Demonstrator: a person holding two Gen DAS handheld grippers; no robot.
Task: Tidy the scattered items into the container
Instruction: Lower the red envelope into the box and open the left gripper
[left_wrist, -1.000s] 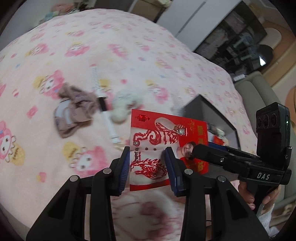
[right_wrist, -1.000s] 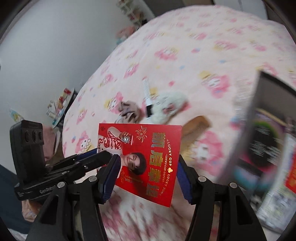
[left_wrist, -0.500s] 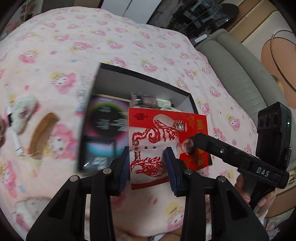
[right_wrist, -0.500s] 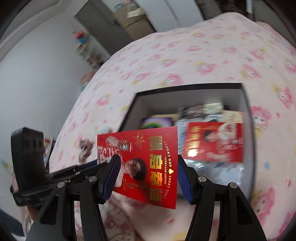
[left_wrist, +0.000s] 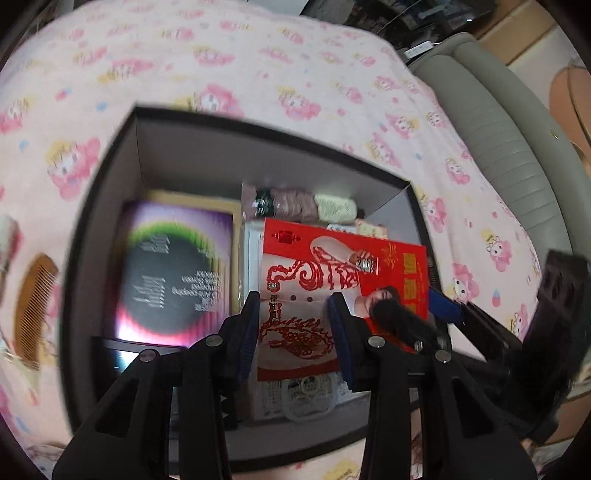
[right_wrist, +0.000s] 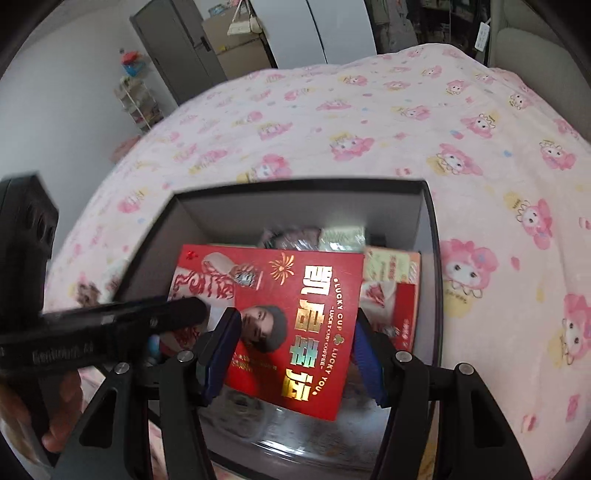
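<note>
A red packet (left_wrist: 332, 266) printed with a portrait and gold lettering hangs over the open black box (left_wrist: 110, 177). My left gripper (left_wrist: 294, 306) is shut on its white-and-red end. My right gripper (right_wrist: 295, 321) is shut on the other end of the same packet (right_wrist: 303, 280). Each gripper shows in the other's view, the right one (left_wrist: 424, 325) at lower right and the left one (right_wrist: 110, 325) at lower left. Inside the box (right_wrist: 295, 184) lie a purple-rimmed dark sleeve (left_wrist: 173, 273), a second red packet (right_wrist: 399, 310) and some wrapped bundles (left_wrist: 295, 203).
The box sits on a pink cartoon-print blanket (right_wrist: 369, 129). A wooden comb (left_wrist: 35, 310) lies on the blanket left of the box. A grey sofa (left_wrist: 509, 147) stands beyond the blanket on the right. A hand (right_wrist: 62, 406) holds the left gripper's handle.
Both grippers have carried the red packet sideways, away from the sock, pen and comb, to above the open box. The box's inside now fills both views.
</note>
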